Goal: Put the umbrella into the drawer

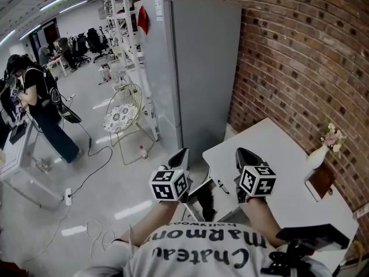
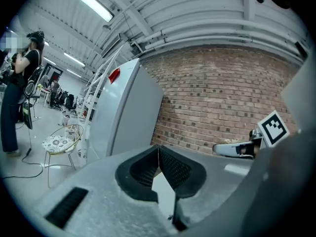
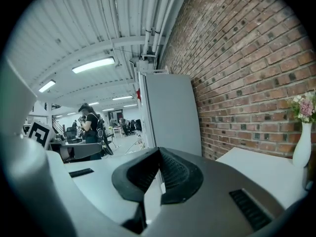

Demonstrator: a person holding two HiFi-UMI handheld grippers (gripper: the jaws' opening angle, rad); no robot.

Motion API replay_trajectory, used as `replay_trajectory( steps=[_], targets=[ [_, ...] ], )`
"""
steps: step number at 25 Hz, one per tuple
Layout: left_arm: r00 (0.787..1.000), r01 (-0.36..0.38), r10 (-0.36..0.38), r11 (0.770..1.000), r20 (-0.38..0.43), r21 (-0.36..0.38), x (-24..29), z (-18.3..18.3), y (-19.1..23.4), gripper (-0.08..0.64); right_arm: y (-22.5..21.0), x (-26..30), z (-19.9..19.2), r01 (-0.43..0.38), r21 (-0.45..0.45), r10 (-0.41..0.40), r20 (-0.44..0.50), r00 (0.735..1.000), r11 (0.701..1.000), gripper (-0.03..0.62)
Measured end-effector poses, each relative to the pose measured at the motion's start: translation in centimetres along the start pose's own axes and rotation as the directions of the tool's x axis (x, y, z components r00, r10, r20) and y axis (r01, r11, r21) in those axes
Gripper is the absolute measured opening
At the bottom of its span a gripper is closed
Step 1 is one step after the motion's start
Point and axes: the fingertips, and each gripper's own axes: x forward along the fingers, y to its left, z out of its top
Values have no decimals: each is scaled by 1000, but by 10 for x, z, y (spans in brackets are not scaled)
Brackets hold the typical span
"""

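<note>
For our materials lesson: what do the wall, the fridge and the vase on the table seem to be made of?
Wall: bare red-brown brick, matt, pale mortar lines showing.
Fridge: probably coated metal; smooth grey panels with a soft sheen.
Vase: likely glazed ceramic, plain white and smooth, though plastic is possible.

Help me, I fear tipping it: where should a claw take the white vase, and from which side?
Grip the white vase round its wider lower body, not the slim neck under the flowers. It stands upright close to the brick wall, so come in level from the open table side, likely with the right claw, which is shut and must open first.
</note>
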Motion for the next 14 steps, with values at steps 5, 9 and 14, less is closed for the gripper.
replay_trajectory(
  steps=[5, 9, 14],
  targets=[
    [1000, -10, 10, 1000, -4, -1, 3, -6, -5, 18, -10, 0, -3, -2, 4, 2, -7, 1000, 1000, 14],
    [1000, -10, 10, 1000, -2, 4, 5, -7, -8, 18, -12, 0, -8, -5, 12, 6, -15, 1000, 1000, 14],
    [1000, -14, 14, 1000, 18, 26, 7, 3, -12, 18, -18, -4, -3, 3, 18, -3, -5, 1000, 1000, 14]
  ],
)
